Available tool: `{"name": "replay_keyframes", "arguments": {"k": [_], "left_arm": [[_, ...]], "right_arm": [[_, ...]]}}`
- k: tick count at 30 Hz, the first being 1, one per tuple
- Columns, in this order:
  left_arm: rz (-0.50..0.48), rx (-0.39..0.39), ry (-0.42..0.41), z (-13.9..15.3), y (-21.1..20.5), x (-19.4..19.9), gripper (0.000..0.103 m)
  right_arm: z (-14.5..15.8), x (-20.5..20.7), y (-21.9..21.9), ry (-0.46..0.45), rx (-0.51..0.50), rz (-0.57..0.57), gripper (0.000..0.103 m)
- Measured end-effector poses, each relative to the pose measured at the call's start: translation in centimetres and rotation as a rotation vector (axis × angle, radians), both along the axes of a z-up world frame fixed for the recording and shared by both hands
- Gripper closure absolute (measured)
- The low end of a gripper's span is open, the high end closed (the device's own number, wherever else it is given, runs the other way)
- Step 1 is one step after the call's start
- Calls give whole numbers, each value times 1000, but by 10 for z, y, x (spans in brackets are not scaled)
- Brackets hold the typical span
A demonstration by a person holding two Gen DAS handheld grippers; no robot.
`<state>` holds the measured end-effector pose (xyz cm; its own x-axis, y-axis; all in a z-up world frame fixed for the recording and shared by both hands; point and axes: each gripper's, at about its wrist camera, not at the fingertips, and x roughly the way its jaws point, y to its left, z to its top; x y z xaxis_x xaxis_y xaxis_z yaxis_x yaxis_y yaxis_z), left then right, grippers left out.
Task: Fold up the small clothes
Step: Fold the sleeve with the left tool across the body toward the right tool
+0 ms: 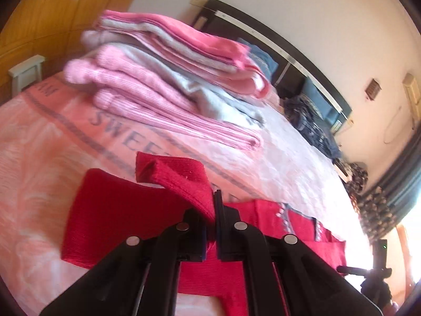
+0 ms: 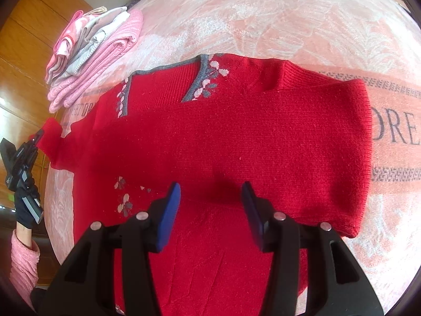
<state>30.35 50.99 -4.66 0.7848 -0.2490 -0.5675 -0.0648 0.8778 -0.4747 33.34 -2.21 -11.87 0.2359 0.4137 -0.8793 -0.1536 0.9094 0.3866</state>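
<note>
Left gripper (image 1: 213, 210) is clamping the ribbed cuff of the red sweater's sleeve (image 1: 173, 176), jaws closed on the knit, cuff lifting clear of the bed cover (image 1: 39, 137). Seen from the right wrist camera, the same left gripper (image 2: 39, 134) is sitting at the cover's left edge, pinching that sleeve end; a black-gloved hand (image 2: 25, 205) with a pink sleeve (image 2: 23, 263) is holding it.

Right gripper (image 2: 211, 192) is hovering just over the sweater body with jaws spread wide, blue pads (image 2: 171, 216) showing, nothing between them.

Red sweater (image 2: 223, 142) is lying flat across the middle of the pink-and-white cover (image 2: 263, 13), which has grey lettering along a band. Grey trim and pale flower motifs are showing at the neckline (image 2: 202, 79). The other sleeve is lying folded across the chest, its ribbed cuff ending near the right side of the body.

Stack of folded clothes (image 2: 92, 52), pink and grey, is sitting toward the far left corner of the cover, just beside the sweater's shoulder but apart from it. In the left wrist view that stack (image 1: 168, 79) is looking blurred.

Dark patterned fabric (image 1: 315, 121) is lying along the far edge by the black headboard (image 1: 289, 52). Wooden wardrobe (image 2: 15, 65) is standing beyond the left edge.
</note>
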Motion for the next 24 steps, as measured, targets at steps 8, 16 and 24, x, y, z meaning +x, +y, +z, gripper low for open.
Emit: {"name": "replay_keyframes", "arguments": {"k": [8,16,24], "left_arm": [[-322,-7,9,-13,-157,23,99],[-451,50,161,-74,-228,34,98],[-749,138,148,-73,-263,9,75]], "right_arm": [[-1,-3,-18,-2,0,-17,54],[-9,-7,-25,8,0,-14,55],[-10,-3,-21,9,-4,-22,52]]}}
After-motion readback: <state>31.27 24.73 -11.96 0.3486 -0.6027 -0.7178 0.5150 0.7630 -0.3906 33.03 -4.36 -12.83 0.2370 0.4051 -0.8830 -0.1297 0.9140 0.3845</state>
